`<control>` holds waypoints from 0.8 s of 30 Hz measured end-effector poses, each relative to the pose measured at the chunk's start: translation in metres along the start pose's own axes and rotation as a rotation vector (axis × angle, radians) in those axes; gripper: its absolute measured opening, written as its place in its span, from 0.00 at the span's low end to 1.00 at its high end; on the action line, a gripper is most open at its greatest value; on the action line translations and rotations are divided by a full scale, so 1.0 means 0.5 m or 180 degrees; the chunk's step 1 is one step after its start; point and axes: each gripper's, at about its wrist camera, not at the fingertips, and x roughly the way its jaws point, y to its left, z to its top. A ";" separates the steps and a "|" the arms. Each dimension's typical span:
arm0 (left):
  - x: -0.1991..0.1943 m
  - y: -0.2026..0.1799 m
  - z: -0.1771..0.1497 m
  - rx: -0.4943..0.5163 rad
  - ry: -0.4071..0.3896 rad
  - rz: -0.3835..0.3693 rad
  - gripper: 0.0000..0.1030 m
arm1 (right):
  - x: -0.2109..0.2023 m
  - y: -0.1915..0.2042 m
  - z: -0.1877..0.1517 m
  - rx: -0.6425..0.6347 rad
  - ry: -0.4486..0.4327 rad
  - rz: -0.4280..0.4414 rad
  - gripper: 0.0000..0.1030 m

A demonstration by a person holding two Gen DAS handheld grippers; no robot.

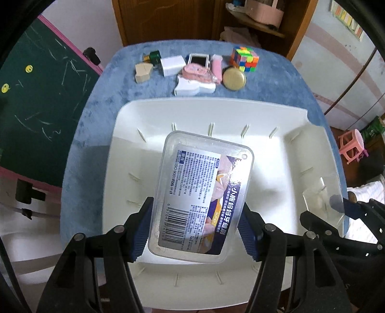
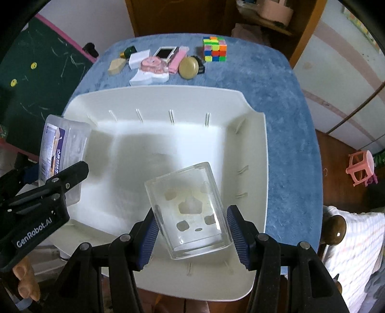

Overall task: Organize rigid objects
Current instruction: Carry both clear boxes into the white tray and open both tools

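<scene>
A white tray [image 1: 125, 115] lies on the blue table; it also shows in the right wrist view [image 2: 255, 134]. My left gripper [image 1: 195, 231] is shut on a clear labelled plastic box [image 1: 202, 192] and holds it over the tray; the box also shows in the right wrist view [image 2: 60, 146]. My right gripper [image 2: 192, 238] is shut on a clear empty plastic box [image 2: 190, 209] over the tray's right side; it shows faintly in the left wrist view [image 1: 317, 195]. Several small objects sit beyond the tray, among them a colourful puzzle cube [image 1: 244, 59], a gold round tin [image 1: 234, 78] and a white block [image 1: 172, 65].
A green chalkboard [image 1: 36, 108] stands left of the table. A wooden cabinet [image 1: 168, 19] is behind it. A pink stool [image 1: 352, 144] stands on the floor to the right. Blue cloth [image 2: 288, 120] covers the table around the tray.
</scene>
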 end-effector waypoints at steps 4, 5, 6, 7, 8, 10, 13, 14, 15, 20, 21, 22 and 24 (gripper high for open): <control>0.034 -0.002 -0.008 -0.0013 0.0183 0.0044 0.66 | 0.030 -0.001 0.001 -0.0025 0.0104 -0.0005 0.55; 0.041 -0.002 -0.010 -0.0007 0.0225 0.0069 0.66 | 0.037 -0.001 0.001 -0.0028 0.0134 -0.0011 0.55; 0.046 -0.002 -0.012 -0.0009 0.0261 0.0078 0.66 | 0.045 -0.001 0.001 -0.0036 0.0162 -0.0009 0.55; 0.055 0.000 -0.016 -0.0029 0.0317 0.0053 0.66 | 0.053 -0.001 0.000 -0.0047 0.0195 -0.0006 0.55; 0.060 0.002 -0.018 -0.0052 0.0351 0.0036 0.66 | 0.058 0.000 -0.001 -0.0056 0.0215 -0.0006 0.56; 0.069 0.004 -0.024 -0.0084 0.0387 -0.0005 0.66 | 0.069 0.001 -0.003 -0.0075 0.0258 -0.0009 0.56; 0.079 0.005 -0.029 -0.0067 0.0417 0.0023 0.67 | 0.083 0.003 -0.007 -0.0112 0.0313 -0.0019 0.56; 0.083 0.003 -0.031 -0.0053 0.0433 0.0038 0.67 | 0.087 0.004 -0.008 -0.0125 0.0338 -0.0008 0.56; 0.086 0.002 -0.032 -0.0047 0.0445 0.0041 0.67 | 0.091 0.004 -0.009 -0.0131 0.0358 -0.0004 0.56; 0.102 0.001 -0.038 -0.0062 0.0536 0.0027 0.67 | 0.096 0.008 -0.013 -0.0164 0.0375 -0.0006 0.56; 0.105 0.002 -0.038 -0.0062 0.0556 0.0023 0.67 | 0.096 0.008 -0.013 -0.0165 0.0379 -0.0016 0.56; 0.109 0.002 -0.039 -0.0059 0.0584 0.0034 0.67 | 0.096 0.009 -0.013 -0.0171 0.0380 -0.0017 0.56; 0.112 0.003 -0.039 -0.0065 0.0639 0.0020 0.67 | 0.095 0.012 -0.013 -0.0186 0.0391 -0.0009 0.57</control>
